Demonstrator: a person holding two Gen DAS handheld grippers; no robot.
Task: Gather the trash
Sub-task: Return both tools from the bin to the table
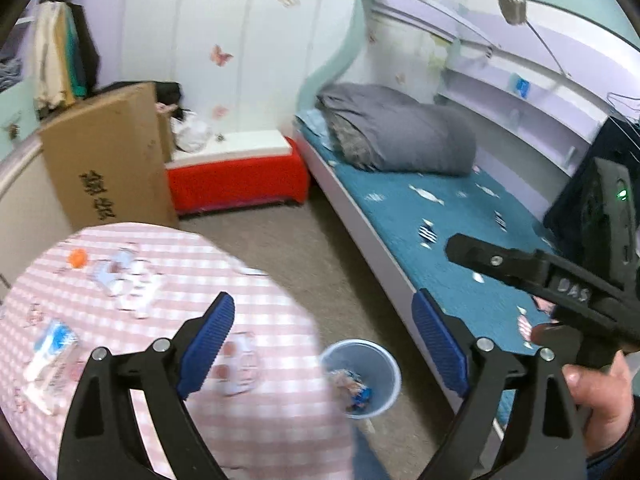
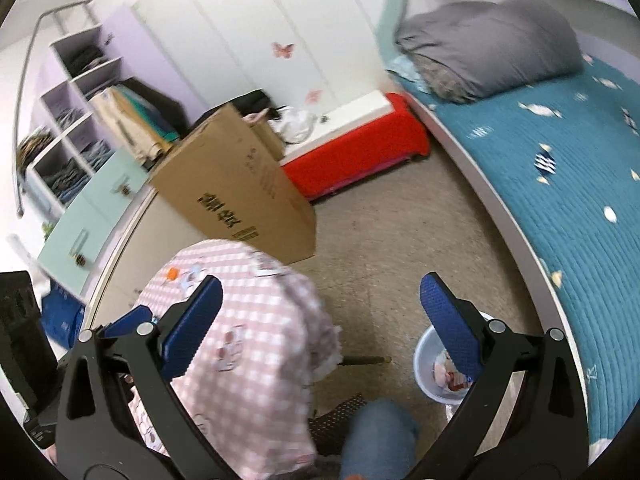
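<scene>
A small blue bin [image 1: 362, 376] stands on the floor beside the round table [image 1: 160, 320] with a pink checked cloth; it holds wrappers. It also shows in the right wrist view [image 2: 426, 364]. On the table lie a white-blue packet [image 1: 52, 350], crumpled wrappers [image 1: 124, 278] and an orange cap [image 1: 77, 258]. My left gripper [image 1: 322, 348] is open and empty, above the table's edge and the bin. My right gripper [image 2: 320, 326] is open and empty, above the floor between table and bin; it shows in the left wrist view [image 1: 520, 268] on the right.
A cardboard box [image 2: 236, 188] stands behind the table. A red and white bench [image 2: 360, 140] sits by the wall. A bed with blue cover [image 2: 560, 168] and grey quilt [image 2: 488, 48] runs along the right. Shelves [image 2: 68, 120] stand at the left.
</scene>
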